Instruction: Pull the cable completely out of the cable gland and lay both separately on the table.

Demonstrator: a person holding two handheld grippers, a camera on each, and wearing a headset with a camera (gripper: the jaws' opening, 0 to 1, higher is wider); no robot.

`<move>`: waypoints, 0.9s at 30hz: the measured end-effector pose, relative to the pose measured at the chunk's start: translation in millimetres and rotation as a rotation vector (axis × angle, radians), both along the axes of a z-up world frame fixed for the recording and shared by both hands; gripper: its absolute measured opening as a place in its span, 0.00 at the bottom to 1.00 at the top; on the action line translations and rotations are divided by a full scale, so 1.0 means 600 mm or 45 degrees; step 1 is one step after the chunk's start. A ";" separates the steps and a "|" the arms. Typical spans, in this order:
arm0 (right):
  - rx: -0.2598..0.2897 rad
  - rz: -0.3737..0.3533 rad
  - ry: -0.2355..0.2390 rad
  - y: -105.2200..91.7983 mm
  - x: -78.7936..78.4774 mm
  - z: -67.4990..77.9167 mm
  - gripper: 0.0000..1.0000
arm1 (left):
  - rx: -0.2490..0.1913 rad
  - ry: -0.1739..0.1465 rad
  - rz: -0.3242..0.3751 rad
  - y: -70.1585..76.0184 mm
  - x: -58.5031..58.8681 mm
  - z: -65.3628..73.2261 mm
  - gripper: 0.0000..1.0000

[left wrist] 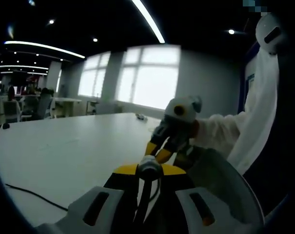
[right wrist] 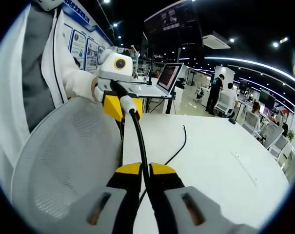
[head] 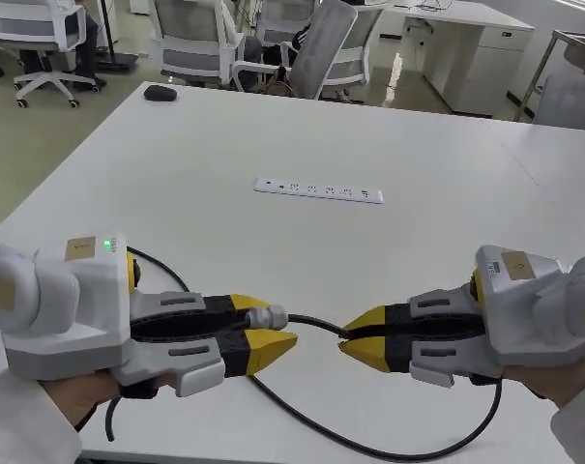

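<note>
My left gripper (head: 278, 325) clasped the cable gland (head: 268, 316). My right gripper (head: 349, 340) was clenched on the cable (head: 316, 323) — not yet out of the gland, both held just above the table (head: 273, 126).

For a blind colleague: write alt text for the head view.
The left gripper is shut on a grey cable gland and the right gripper is shut on the black cable leaving it, tips facing over a white table. A power strip lies farther back.
</note>
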State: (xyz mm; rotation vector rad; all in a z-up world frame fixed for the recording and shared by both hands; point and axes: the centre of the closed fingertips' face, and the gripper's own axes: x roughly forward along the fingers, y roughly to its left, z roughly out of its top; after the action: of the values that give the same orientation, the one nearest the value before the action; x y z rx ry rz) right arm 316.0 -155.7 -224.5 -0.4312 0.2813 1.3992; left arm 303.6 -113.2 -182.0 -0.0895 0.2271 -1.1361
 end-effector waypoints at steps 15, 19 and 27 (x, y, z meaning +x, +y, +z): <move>-0.009 0.146 -0.085 0.045 -0.026 0.052 0.21 | 0.025 -0.012 -0.044 -0.010 -0.010 -0.004 0.17; -0.007 0.205 -0.114 0.067 -0.035 0.061 0.22 | 0.029 -0.010 -0.057 -0.012 -0.012 -0.006 0.17; -0.071 0.254 -0.151 0.072 -0.041 0.048 0.20 | 0.029 -0.014 -0.056 -0.013 -0.011 -0.007 0.17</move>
State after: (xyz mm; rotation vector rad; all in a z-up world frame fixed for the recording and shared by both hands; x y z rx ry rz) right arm 291.7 -112.3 -195.7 -0.5990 0.1850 1.5561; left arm 297.1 -121.3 -186.0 -0.0581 0.2332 -1.1774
